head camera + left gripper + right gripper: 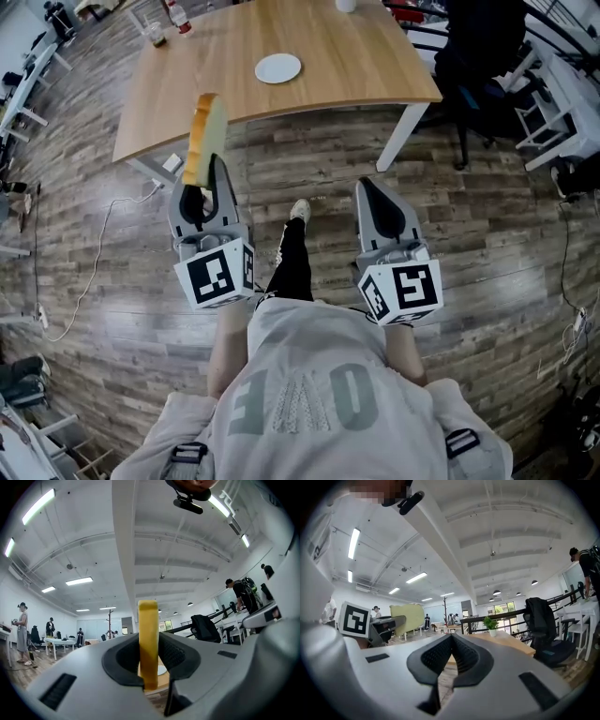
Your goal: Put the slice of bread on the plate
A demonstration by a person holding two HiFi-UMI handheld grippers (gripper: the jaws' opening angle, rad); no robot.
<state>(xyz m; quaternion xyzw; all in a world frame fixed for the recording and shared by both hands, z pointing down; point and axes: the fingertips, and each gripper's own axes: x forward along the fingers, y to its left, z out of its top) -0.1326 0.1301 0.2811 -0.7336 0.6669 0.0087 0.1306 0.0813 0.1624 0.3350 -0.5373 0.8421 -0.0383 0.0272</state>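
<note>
**Q:** Now, at left, what is the left gripper (212,176) doing?
**A:** Its jaws are clamping an upright slice of bread (206,136), holding it in the air at the table's (356,66) near edge.
**Q:** And the plate (278,67)?
**A:** It is lying on the tabletop, well apart from the bread.
**Q:** At right?
**A:** The right gripper (368,185) is hovering, jaws pressed together, gripping nothing.
</note>
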